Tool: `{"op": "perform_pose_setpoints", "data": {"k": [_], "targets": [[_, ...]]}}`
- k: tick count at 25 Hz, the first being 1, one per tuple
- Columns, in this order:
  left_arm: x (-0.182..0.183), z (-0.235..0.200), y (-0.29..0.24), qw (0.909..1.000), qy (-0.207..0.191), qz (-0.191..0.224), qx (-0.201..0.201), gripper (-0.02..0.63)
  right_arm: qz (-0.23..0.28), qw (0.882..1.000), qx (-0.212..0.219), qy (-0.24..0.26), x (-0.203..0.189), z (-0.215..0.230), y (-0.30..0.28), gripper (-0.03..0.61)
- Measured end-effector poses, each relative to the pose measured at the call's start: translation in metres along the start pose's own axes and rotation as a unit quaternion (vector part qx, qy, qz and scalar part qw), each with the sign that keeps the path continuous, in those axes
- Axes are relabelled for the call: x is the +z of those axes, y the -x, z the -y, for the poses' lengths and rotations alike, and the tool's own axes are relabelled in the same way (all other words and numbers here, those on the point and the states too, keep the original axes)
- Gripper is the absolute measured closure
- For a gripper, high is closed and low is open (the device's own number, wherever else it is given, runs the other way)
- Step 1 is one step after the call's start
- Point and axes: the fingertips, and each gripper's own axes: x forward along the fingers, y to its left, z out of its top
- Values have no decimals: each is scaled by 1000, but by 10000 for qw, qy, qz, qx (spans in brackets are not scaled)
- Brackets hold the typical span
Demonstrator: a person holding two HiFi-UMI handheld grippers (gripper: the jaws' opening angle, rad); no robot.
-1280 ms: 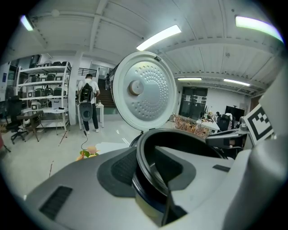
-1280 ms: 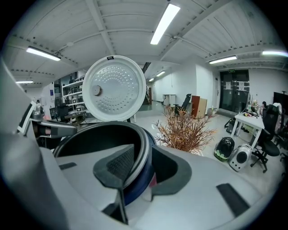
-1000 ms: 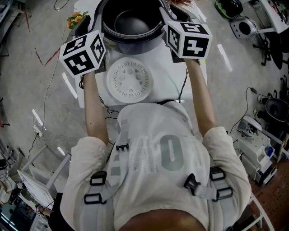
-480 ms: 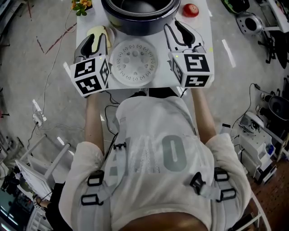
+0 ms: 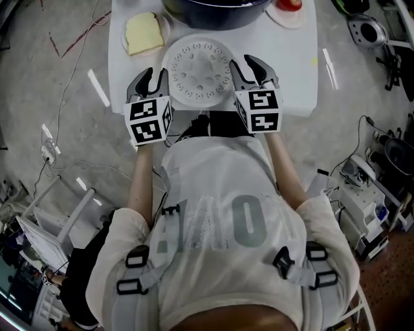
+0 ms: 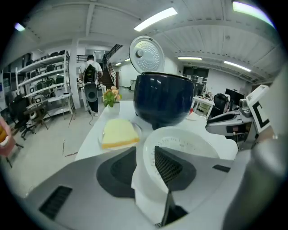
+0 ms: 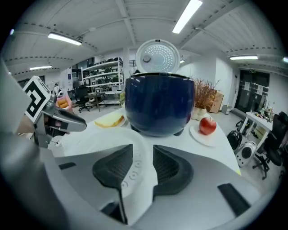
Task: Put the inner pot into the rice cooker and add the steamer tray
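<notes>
The left claw [image 5: 153, 76] and right claw [image 5: 248, 64] gape astride opposite rims of the round white perforated steamer tray [image 5: 197, 68]; the right jaws have just been opening wider.

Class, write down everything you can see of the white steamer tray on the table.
The steamer tray is a round, white, plastic-looking disc with a raised rim and rings of small holes. It lies flat on the white table near its front edge, just in front of the dark blue rice cooker. The left gripper straddles its left rim and the right gripper its right rim, both with jaws apart. The right jaws have just been opening. No pad visibly presses on it.
</notes>
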Motion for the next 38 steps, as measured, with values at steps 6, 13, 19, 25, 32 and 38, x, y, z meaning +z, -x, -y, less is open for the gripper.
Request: {"op": "perform_pose_setpoints", "data": {"k": [6, 13, 19, 25, 32, 38], "targets": [[-29, -5, -8, 9992, 291, -286, -45, 502, -314, 9993, 12, -204, -30, -7, -15, 433], [-33, -2, -11, 9983, 470, -329, -129, 502, -618, 9973, -62, -398, -52, -2, -24, 425], [-27, -1, -11, 9954, 800, -314, -426, 502, -695, 9960, -115, -547, -56, 0, -25, 425], [-37, 8, -21, 9936, 793, -599, -541, 502, -683, 9960, -119, -559, -57, -1, -26, 451], [-38, 7, -18, 9939, 829, -543, -478, 518, -698, 9963, 9, -494, -56, -3, -26, 457], [-30, -6, -1, 9945, 969, -326, -217, 525, -552, 9982, 199, -127, -31, -13, -29, 459]]}}
